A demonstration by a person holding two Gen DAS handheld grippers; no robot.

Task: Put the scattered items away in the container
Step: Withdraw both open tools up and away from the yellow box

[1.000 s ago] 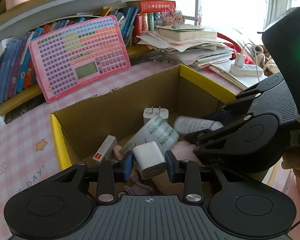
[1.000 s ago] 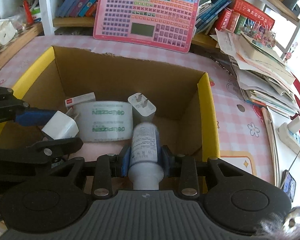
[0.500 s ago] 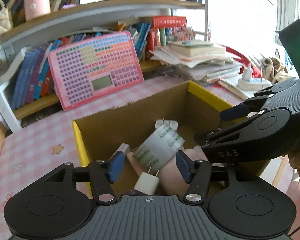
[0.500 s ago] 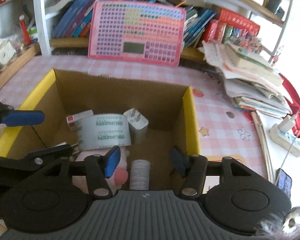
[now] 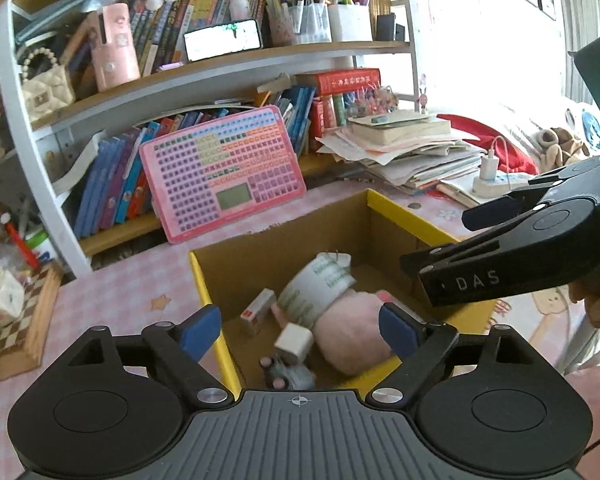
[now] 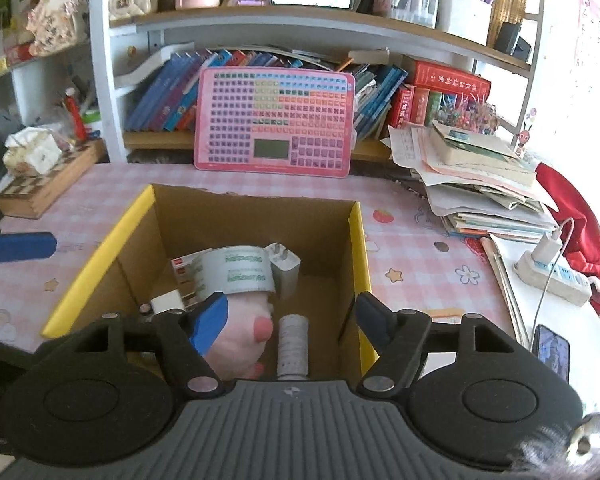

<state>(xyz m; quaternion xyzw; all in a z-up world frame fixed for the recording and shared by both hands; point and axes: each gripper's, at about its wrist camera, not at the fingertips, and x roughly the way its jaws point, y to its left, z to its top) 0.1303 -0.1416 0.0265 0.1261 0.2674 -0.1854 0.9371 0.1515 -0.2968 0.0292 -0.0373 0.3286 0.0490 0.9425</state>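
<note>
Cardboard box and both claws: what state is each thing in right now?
Cardboard box: open-topped, holding items.
Tape roll: on its side atop the pink plush.
White bottle: lying on the box floor.
Left claw: empty, jaws opening.
Right claw: empty, jaws opening.

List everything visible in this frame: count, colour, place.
box: 1, brown with yellow rims, on table
tape roll: 1, white, in box
plush: 1, pink, in box
bottle: 1, white, in box
chargers: 2, white, in box
small carton: 1, white and red, in box
toy keyboard: 1, pink, leaning on shelf
power strip: 1, white, right of box
left gripper: black, jaws opening, empty
right gripper: black, jaws opening, empty
</note>
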